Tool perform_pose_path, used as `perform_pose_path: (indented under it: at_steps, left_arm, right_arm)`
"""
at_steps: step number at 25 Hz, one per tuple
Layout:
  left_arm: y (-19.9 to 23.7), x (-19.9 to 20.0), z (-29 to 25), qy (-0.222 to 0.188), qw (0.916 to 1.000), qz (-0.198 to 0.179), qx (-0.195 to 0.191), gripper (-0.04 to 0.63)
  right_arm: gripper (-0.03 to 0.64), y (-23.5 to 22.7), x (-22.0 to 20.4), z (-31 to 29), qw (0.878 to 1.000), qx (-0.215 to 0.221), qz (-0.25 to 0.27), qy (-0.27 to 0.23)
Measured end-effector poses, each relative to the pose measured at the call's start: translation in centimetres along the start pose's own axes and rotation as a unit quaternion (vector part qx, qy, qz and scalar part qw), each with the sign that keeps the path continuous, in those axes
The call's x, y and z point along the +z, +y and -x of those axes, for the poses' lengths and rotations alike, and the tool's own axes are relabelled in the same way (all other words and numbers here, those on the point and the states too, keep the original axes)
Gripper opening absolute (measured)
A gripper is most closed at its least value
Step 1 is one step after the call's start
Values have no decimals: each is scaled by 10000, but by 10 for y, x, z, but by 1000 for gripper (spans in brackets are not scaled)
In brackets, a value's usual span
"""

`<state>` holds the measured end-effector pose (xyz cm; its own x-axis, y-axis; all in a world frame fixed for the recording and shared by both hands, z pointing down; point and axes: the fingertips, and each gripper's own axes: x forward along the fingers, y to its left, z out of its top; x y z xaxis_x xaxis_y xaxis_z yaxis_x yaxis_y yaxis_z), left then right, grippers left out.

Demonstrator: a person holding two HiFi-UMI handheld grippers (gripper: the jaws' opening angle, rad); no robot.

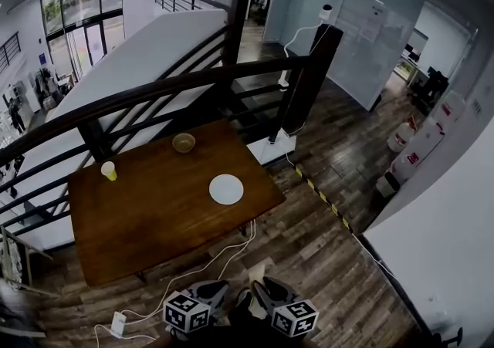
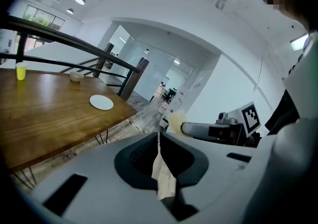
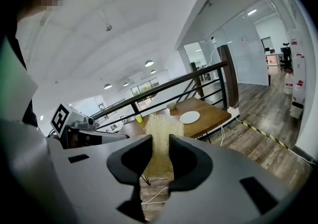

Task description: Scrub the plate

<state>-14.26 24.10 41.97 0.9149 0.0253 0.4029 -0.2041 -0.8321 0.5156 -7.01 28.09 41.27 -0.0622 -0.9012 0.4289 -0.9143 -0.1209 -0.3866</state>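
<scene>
Left claw (image 2: pixel 159 138) closed, right claw (image 3: pixel 158 141) clamping scrubber (image 3: pixel 160 129), both far from table (image 1: pixel 154 219)

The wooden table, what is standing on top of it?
On the table stand a white plate, a yellow cup and a small bowl, all apart. What the cup and bowl hold cannot be seen.

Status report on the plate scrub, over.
Left gripper jaws together. Right gripper shut on scrubber. Plate on table, far ahead, untouched. Nothing in the way.
</scene>
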Motion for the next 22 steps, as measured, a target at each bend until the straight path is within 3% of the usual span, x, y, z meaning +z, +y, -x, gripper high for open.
perform_pose_path:
  at_steps: [13, 22]
  left_arm:
    - [9, 96, -116, -251, 9993, -85, 272, 26]
    - [47, 110, -142, -126, 9967, 184, 778, 26]
  right_arm:
    - [114, -113, 93, -39, 9995, 288, 60, -81]
    - [114, -152, 99, -79, 9985, 427, -324, 126]
